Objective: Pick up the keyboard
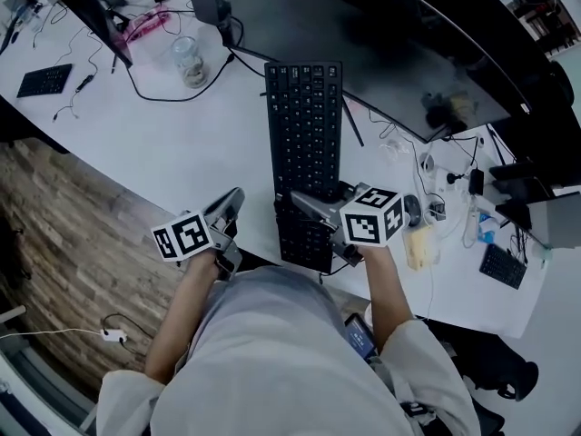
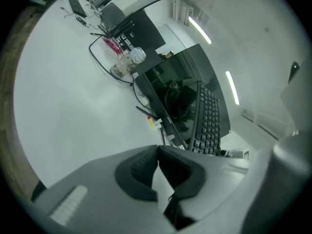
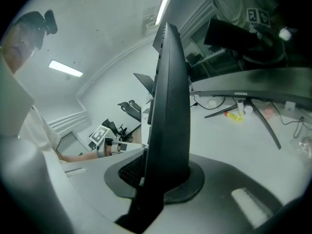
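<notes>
A long black keyboard [image 1: 304,125] runs away from me across the middle of the white table [image 1: 182,143]. My right gripper [image 1: 298,205] is shut on its near end, and the board stands edge-on between the pads [image 3: 127,172] in the right gripper view, where the keyboard [image 3: 168,106] fills the middle. That near end sits raised over the table's front edge. My left gripper [image 1: 231,205] hangs to the left of the keyboard, apart from it. Its jaws meet at the tips with nothing between them, as the left gripper [image 2: 158,152] view shows, with the keyboard [image 2: 210,121] off to its right.
A dark curved monitor [image 1: 390,53] stands behind the keyboard. A glass jar [image 1: 189,62] and a black cable lie at the back left, a small keypad [image 1: 44,80] further left. A mouse [image 1: 413,210], a yellow object [image 1: 419,246] and cables crowd the right. Wooden floor [image 1: 64,234] lies below the table's edge.
</notes>
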Demonstrator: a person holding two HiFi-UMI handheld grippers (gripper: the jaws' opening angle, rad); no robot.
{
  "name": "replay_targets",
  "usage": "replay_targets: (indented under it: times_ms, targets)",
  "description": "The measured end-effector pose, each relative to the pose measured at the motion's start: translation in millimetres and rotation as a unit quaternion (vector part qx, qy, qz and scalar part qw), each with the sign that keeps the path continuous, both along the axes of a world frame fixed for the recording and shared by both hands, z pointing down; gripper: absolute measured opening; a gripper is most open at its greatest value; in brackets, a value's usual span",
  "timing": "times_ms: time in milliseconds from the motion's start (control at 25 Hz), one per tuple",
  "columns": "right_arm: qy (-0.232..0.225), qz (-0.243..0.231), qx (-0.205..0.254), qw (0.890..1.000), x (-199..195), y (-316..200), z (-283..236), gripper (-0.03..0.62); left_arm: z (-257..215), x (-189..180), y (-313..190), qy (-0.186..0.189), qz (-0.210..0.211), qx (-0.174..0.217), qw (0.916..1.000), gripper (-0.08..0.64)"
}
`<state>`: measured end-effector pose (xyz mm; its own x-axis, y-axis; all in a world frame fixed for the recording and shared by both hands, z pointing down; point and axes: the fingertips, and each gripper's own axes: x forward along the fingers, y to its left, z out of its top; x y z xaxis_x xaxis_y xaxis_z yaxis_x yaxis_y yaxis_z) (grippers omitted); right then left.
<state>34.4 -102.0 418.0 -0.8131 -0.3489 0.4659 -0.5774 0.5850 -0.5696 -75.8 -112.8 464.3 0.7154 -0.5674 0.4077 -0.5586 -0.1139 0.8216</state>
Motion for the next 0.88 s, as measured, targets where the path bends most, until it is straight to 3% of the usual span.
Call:
replay_targets:
  times_ms: [200, 600, 880]
  targets:
    - [-0.002, 0.033, 0.017, 0.999, 11, 2, -7, 0.078, -11, -9, -2, -0.044, 0.007, 0.041, 0.9982, 0.0]
    - [0.014, 0.086, 0.041, 0.995, 46, 10, -18, 0.077, -24, 4, 3, -0.083, 0.04, 0.077, 0.9928, 0.0]
    - [0.009, 0.133, 0.07, 0.989, 73, 11, -29, 0.077, -37, 20, 6, -0.121, 0.063, 0.112, 0.9843, 0.0]
